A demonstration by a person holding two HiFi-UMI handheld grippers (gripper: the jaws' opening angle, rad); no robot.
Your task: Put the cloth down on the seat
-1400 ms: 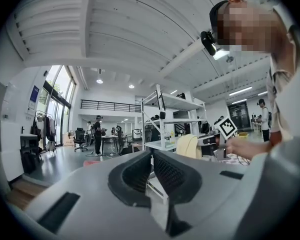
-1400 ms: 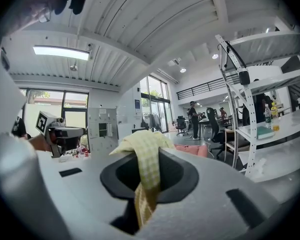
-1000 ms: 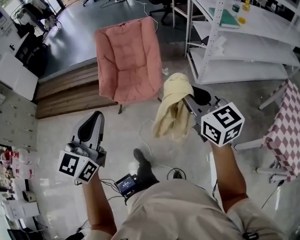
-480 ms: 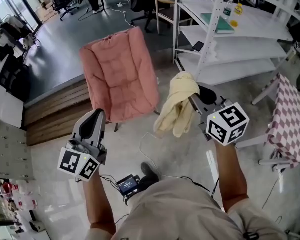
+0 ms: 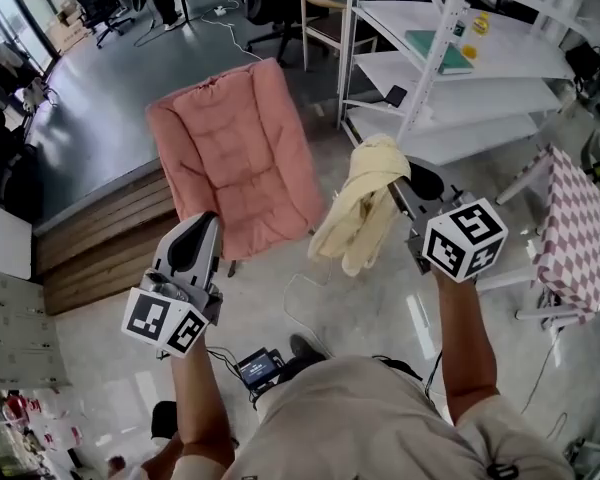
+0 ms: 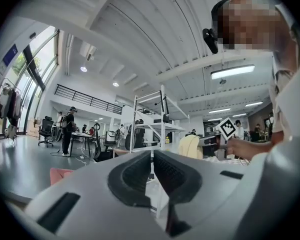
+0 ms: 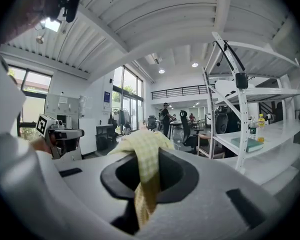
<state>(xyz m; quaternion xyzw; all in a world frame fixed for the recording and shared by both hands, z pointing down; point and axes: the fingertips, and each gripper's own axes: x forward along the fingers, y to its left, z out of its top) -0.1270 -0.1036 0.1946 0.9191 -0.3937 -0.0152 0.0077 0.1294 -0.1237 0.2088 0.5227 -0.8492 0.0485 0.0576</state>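
The seat is a pink padded chair (image 5: pixel 235 158) ahead of me on the floor, between my two grippers; the left gripper view shows a corner of it (image 6: pixel 60 174). A pale yellow cloth (image 5: pixel 362 208) hangs in folds from my right gripper (image 5: pixel 395 180), to the right of the chair and level with its front edge. In the right gripper view the cloth (image 7: pixel 146 181) is pinched between the jaws of that gripper (image 7: pixel 146 159) and drapes over their tips. My left gripper (image 5: pixel 202 226) is shut and empty in front of the chair's near edge, its jaws together (image 6: pixel 152 160).
A white metal shelf rack (image 5: pixel 460 78) stands at the back right, close beside the chair. A table with a checked cover (image 5: pixel 570 228) is at the far right. A wooden step (image 5: pixel 90 238) runs behind the chair on the left. A cable (image 5: pixel 300 288) lies on the floor.
Both grippers have advanced toward the pink chair, which now sits closer and lower in the head view. The cloth still hangs from the right gripper.
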